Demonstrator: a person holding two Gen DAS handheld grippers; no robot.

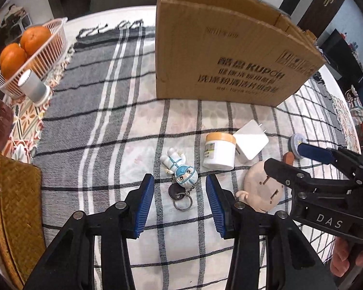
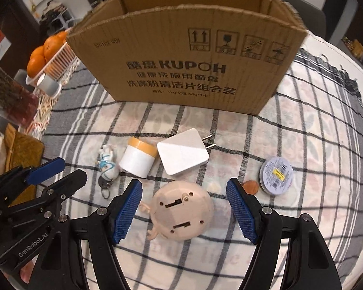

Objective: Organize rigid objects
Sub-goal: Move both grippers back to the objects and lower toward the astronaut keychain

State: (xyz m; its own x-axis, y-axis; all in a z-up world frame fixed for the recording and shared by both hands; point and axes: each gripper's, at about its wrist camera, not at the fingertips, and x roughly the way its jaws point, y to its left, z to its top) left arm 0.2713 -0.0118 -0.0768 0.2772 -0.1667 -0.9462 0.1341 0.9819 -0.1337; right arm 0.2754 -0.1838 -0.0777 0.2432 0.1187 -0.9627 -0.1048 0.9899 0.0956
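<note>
A: Nearest item, left wrist view: left gripper (image 1: 179, 205), blue pads, jaws parted, nothing clamped. Entry beneath it?

B: Keychain (image 1: 180, 180), a small white-and-blue figure with a black fob and a metal ring, lying flat on the checked cloth (image 1: 123, 145). The fob and ring sit between the pads, neither pad touching.

A: Right gripper (image 2: 184, 211)?

B: Jaws wide, released. Round beige toy (image 2: 181, 207) lies between the pads, underside up, with slots and screw holes showing. Clear gaps on both sides, no contact.

A: Remaining loose items, right wrist view, left to right.

B: Jar (image 2: 138, 160), white with a yellow lid, on its side just beside the keychain. Charger (image 2: 182, 152), white, flat, two prongs pointing right, next to the jar and beyond the toy. Spool (image 2: 276, 176), round with a printed label, well to the right. Small brown disc (image 2: 251, 186) touching the spool's left edge; cannot tell what it is.

A: Container?

B: Box (image 2: 181, 58), cardboard, open top, printed front, standing upright on the table behind the row. Inside cannot be seen.

A: Periphery?

B: Basket (image 1: 46, 48) of oranges (image 1: 24, 46), far left. White cup (image 1: 34, 87) just in front of it.
</note>
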